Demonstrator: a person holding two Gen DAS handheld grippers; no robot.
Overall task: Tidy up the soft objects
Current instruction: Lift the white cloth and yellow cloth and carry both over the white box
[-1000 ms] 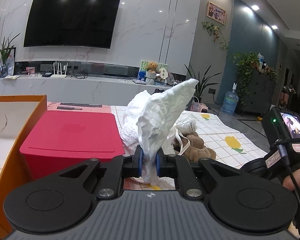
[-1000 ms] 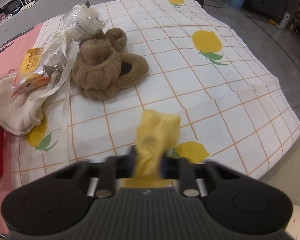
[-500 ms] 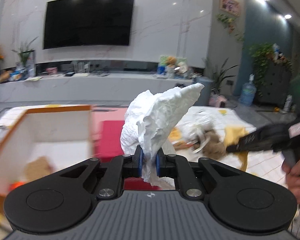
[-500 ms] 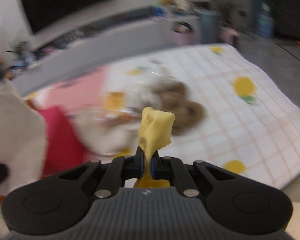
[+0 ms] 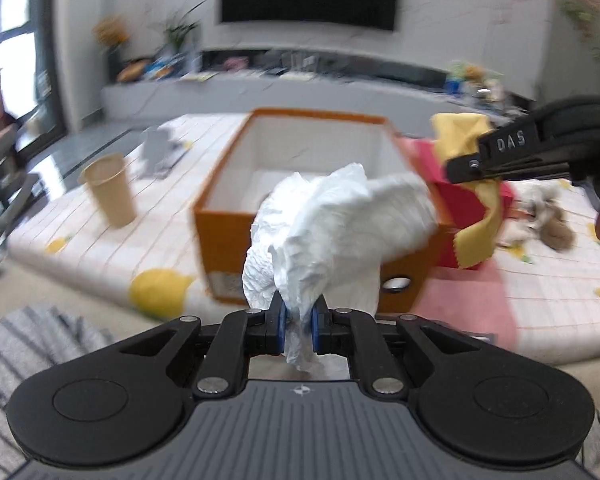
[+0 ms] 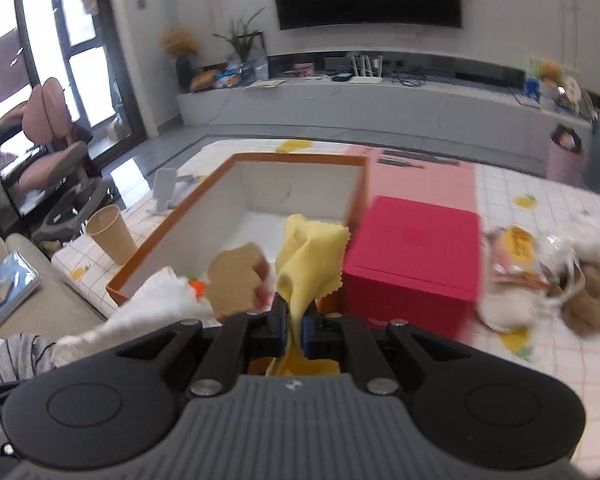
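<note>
While the left gripper (image 5: pixel 299 322) has its jaws clamped tight on a crumpled white cloth (image 5: pixel 332 236), the right gripper (image 6: pixel 295 326) has its jaws pinched on a yellow cloth (image 6: pixel 310 258). Both cloths hang in the air at the near end of an open orange box (image 6: pixel 236 164) with white inner walls. A red box (image 6: pixel 416 256) stands just right of it on the lemon-print desk (image 6: pixel 540 360); a brown plush toy (image 6: pixel 588 304) lies farther right, and a paper cup (image 6: pixel 110 234) stands left of the orange box
</note>
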